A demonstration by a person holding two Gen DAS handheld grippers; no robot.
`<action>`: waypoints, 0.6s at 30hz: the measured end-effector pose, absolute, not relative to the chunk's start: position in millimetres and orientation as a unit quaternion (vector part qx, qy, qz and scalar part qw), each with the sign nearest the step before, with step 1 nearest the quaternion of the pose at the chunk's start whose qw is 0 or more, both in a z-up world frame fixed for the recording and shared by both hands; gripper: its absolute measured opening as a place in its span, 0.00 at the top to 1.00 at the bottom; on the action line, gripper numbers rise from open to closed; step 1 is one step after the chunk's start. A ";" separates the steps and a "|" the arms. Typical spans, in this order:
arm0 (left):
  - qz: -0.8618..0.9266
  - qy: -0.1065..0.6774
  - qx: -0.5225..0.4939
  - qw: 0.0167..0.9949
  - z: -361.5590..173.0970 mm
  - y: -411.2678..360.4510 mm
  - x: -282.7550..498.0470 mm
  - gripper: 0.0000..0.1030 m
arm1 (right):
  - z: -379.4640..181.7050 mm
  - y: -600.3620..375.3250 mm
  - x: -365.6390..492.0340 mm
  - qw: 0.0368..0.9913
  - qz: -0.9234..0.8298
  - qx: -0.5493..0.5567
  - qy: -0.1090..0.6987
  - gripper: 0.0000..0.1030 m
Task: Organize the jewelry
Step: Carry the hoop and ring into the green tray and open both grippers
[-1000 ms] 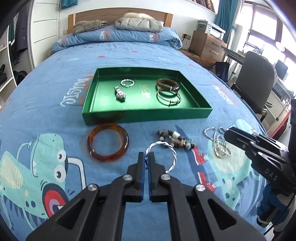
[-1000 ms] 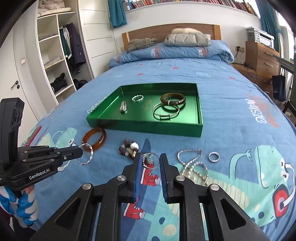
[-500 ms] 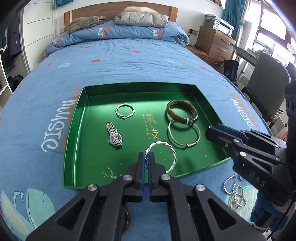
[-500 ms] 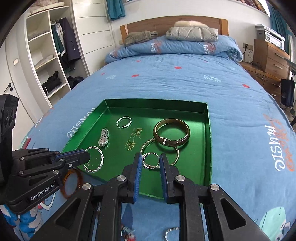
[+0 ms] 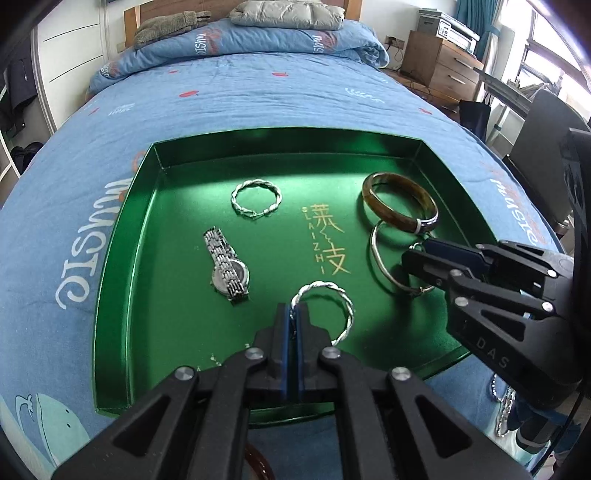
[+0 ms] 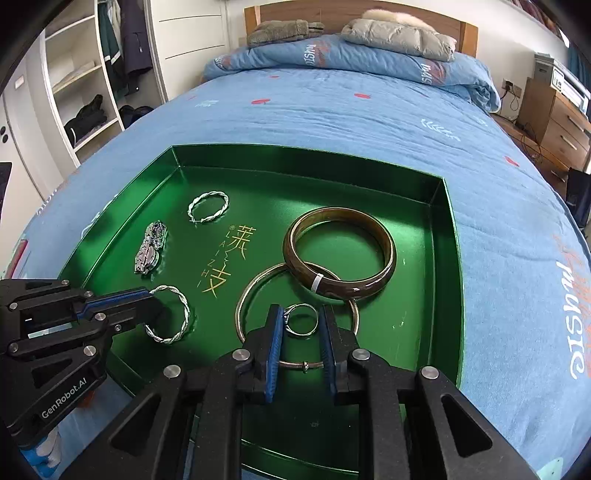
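A green tray (image 5: 122, 236) (image 6: 447, 258) lies on the blue bedspread. In it are a twisted silver bracelet (image 5: 256, 197) (image 6: 208, 207), a silver watch (image 5: 227, 267) (image 6: 149, 249), a brown bangle (image 5: 400, 206) (image 6: 340, 253) and a thin silver bangle (image 5: 384, 269) (image 6: 255, 291). My left gripper (image 5: 291, 314) (image 6: 147, 295) is shut on a second twisted silver bracelet (image 5: 332, 308) (image 6: 173, 314), held low over the tray's near part. My right gripper (image 6: 301, 317) (image 5: 417, 254) is shut on a small silver ring (image 6: 301, 319), held over the thin bangle.
A silver chain (image 5: 504, 410) lies on the bedspread off the tray's near right corner. An amber bangle's edge (image 5: 258, 461) shows below my left gripper. Pillows (image 6: 399, 33) lie at the headboard. A wardrobe (image 6: 85, 74) stands left, a dresser (image 5: 439, 62) and chair right.
Both grippers have moved forward from the loose jewelry on the bedspread to over the tray, carrying the twisted bracelet and the ring, and now sit lower and closer to the tray floor.
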State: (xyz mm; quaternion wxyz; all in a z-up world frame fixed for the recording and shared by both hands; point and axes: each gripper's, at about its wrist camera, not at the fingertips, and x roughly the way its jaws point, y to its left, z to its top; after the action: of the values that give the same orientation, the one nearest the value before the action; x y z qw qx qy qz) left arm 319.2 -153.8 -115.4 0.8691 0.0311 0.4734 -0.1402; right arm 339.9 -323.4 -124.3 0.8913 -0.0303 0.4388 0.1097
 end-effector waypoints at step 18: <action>-0.161 0.430 0.022 0.888 -59.0 -133.7 265.7 0.95 | -48.4 -352.6 247.0 0.931 0.097 0.017 0.352 0.58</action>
State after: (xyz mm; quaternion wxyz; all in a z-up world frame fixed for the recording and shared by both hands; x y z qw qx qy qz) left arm 265.7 -133.7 -59.0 0.8881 0.0225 0.4298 -0.1611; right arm 247.0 -352.6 -48.4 0.9308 0.0171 0.3520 0.0973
